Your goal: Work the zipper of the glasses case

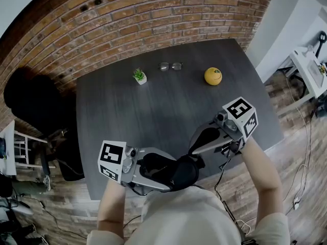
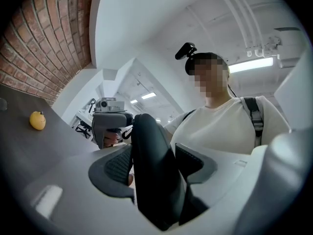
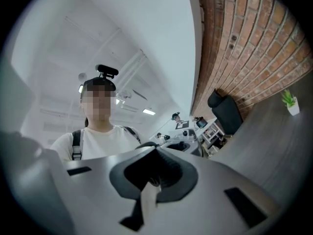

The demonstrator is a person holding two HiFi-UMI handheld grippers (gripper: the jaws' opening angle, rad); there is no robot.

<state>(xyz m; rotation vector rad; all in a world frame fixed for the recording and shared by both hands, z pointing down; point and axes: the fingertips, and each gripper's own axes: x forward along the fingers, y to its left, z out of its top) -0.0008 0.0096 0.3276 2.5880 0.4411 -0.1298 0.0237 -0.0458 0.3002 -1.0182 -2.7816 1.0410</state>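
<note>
Your left tool [image 2: 149,168] clamps the glasses case [image 1: 171,172] above the worktop's [image 1: 153,111] near edge; your right tool [image 3: 156,177] is pinched shut at its end. Pull along the zipper track.

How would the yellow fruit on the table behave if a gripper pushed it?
The yellow fruit looks round, so it would probably roll across the table. Its skin seems glossy, so jaws might slip on it.

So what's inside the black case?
Its inside is hidden: only the black shell of the glasses case shows, clamped in the left gripper. One pair of glasses lies out on the table.
</note>
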